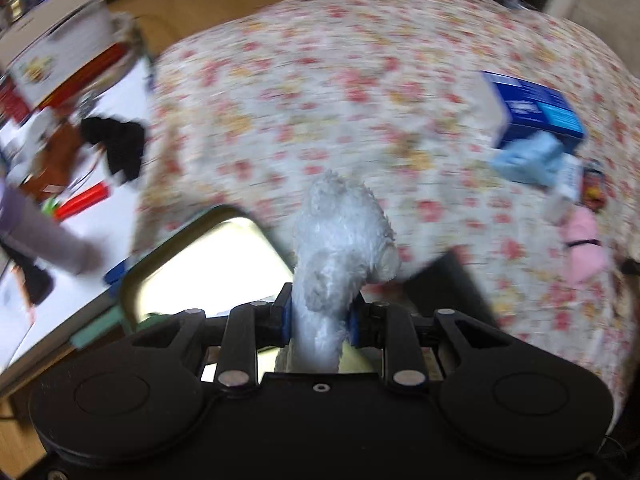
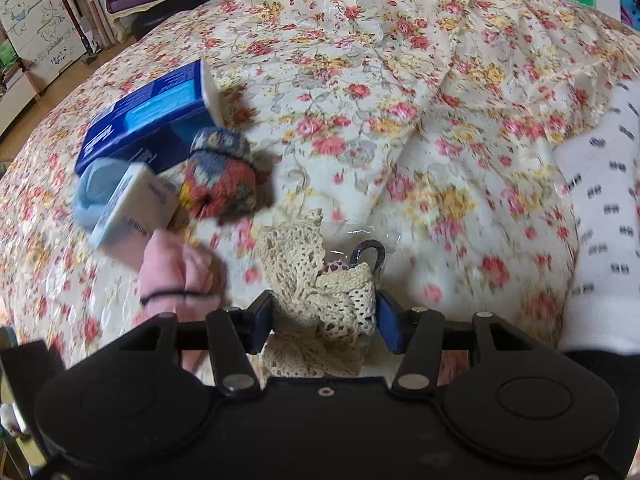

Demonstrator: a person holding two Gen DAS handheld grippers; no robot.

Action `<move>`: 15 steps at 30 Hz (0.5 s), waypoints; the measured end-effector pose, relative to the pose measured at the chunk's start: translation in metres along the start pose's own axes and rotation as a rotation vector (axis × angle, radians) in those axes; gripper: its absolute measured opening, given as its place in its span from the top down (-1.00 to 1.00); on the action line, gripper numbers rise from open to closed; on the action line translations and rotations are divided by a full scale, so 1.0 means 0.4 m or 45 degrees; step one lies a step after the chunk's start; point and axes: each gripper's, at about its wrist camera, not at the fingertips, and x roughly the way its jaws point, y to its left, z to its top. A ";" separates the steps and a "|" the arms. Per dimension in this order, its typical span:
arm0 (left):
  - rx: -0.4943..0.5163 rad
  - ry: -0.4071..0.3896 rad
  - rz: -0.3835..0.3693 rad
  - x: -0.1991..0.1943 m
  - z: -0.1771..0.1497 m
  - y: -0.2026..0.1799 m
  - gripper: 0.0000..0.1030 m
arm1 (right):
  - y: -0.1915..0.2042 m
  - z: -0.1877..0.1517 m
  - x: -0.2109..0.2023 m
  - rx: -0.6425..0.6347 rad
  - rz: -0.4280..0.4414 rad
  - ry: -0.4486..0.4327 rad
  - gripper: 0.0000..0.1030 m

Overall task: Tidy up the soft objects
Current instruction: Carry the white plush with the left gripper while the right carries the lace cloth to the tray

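Mid-task by my read: both grippers loaded, nothing visibly sorted yet.

Left gripper (image 1: 319, 316): fingers clamped narrow on a grey fluffy sock (image 1: 340, 240), held up over the near edge of the bed (image 1: 320, 92). A shiny metal tray (image 1: 212, 264) sits just beside it on the left, looks empty. Likely drop spot, a guess only.

Right gripper (image 2: 325, 320): fingers medium-wide with a cream crochet piece (image 2: 316, 280) between them, touching the left pad at least; firm grip unconfirmed. It lies at the bed's near edge, partly over a clear packet.

Still loose on the bed, near to far:
- pink soft item (image 2: 176, 276) with black band: 1
- white box (image 2: 132, 204): 1
- light blue soft item (image 2: 90, 192): 1
- red-blue knit bundle (image 2: 220, 172): 1
- blue box (image 2: 152, 116): 1

Soft items counted: 5 (2 at grippers, 3 loose). Boxes: 2. Left view is motion-blurred; side bench clutter uncounted.
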 end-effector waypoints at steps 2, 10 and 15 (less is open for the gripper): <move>-0.079 0.004 0.013 0.019 -0.008 0.053 0.53 | 0.005 -0.037 -0.023 -0.001 0.001 -0.010 0.00; -0.269 0.040 0.092 0.106 -0.033 0.195 0.53 | 0.116 -0.176 -0.161 -0.058 0.044 -0.072 0.00; -0.270 0.028 0.125 0.133 -0.007 0.211 0.53 | 0.242 -0.236 -0.270 -0.178 0.189 -0.107 0.00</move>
